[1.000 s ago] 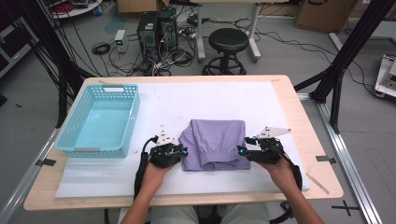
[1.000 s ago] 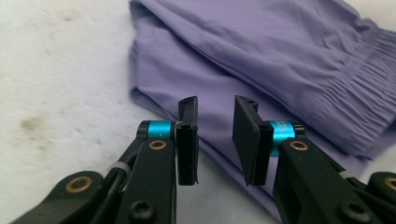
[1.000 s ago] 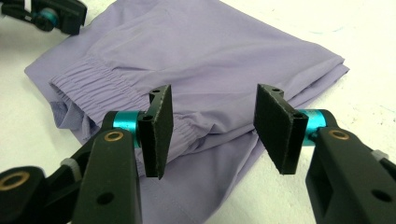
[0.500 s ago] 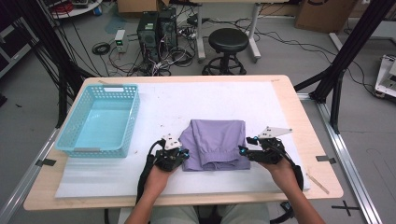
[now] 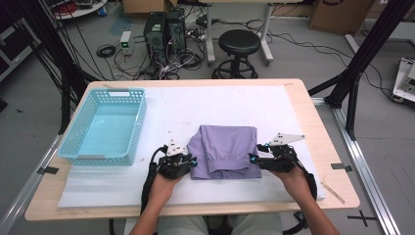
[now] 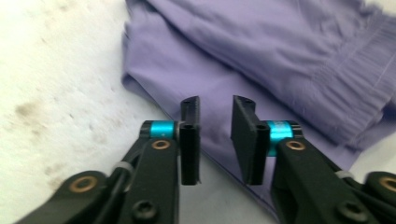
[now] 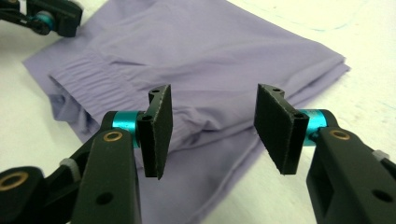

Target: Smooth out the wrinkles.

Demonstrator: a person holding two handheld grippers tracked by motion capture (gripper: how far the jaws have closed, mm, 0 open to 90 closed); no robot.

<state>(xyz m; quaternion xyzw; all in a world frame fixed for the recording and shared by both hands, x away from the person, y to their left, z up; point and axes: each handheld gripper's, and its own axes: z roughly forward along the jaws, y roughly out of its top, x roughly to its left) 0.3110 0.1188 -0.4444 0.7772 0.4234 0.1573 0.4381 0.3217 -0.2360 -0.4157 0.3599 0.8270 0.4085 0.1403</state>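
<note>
A folded pair of lilac shorts [image 5: 226, 152] lies on the white mat [image 5: 205, 105] that covers the counter [image 5: 313, 110], near the person's edge and midway between the two hands. The elastic waistband sits at the near side, the folded legs run away toward the far edge, so the bundle's long axis points away from the person.

The left tool [image 5: 190, 163] rests just at the shorts' near left corner. Its jaws have just been opening and now stand a narrow gap apart; in the left gripper view [image 6: 215, 140] the cloth edge lies under and past them, with nothing pinched between the pads.

The right tool [image 5: 254, 159] sits at the near right corner, pointing inward at the cloth. In the right gripper view [image 7: 212, 133] its jaws stand wider, the hem below them, holding nothing.

Both hands are about equally close, one to each near corner. The turquoise basket [image 5: 105, 125] stands empty well to the left, on the left hand's side, so carrying the shorts there would likely mean a sideways move to the left
</note>
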